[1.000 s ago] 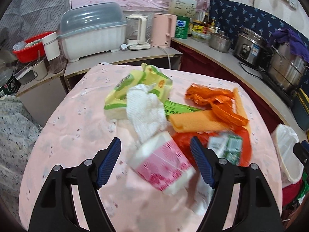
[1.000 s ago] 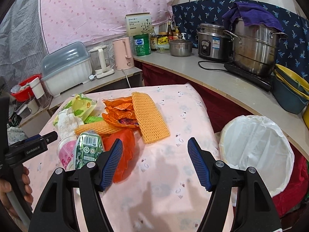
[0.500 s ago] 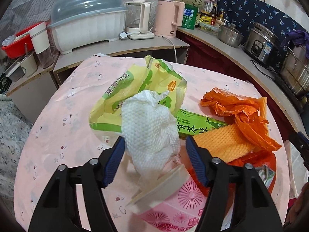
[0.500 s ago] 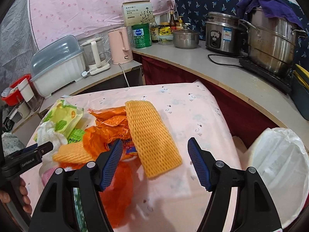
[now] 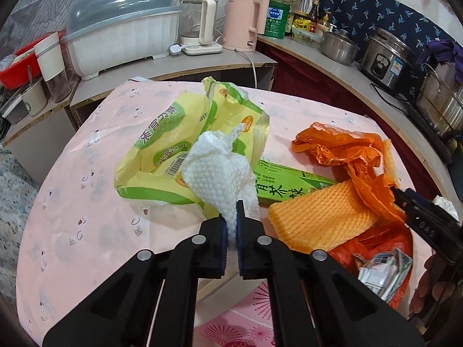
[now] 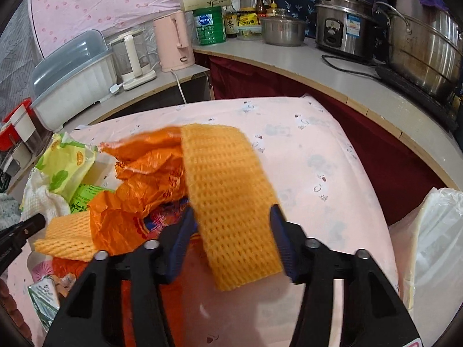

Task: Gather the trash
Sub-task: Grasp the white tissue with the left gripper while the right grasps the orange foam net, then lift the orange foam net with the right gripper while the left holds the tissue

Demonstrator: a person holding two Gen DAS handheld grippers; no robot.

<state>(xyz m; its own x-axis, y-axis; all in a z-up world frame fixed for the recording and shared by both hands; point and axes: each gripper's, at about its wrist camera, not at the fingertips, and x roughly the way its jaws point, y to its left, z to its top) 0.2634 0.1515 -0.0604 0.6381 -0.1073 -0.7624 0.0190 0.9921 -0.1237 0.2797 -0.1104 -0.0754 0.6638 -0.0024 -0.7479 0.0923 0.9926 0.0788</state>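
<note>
Trash lies on a pink-clothed table (image 5: 86,159). My left gripper (image 5: 231,219) is shut on a crumpled white paper towel (image 5: 222,173), which lies over a yellow-green wrapper (image 5: 173,133). My right gripper (image 6: 234,231) has its jaws partly closed around a flat orange foam net (image 6: 228,190), both pads at its edges. Beside it lie an orange plastic bag (image 6: 144,179), a green carton (image 5: 289,185) and a second foam net (image 5: 318,217). The right gripper's tip (image 5: 405,199) shows in the left wrist view.
A bin lined with a white bag (image 6: 434,245) stands right of the table. Behind are a counter (image 6: 347,84) with pots, a rice cooker (image 6: 344,26), a pink kettle (image 6: 173,40) and a covered dish rack (image 5: 121,29). A pink tissue pack (image 5: 240,324) lies under my left gripper.
My left gripper moved forward and closed on the paper towel. My right gripper moved forward over the orange foam net and narrowed its jaws around it.
</note>
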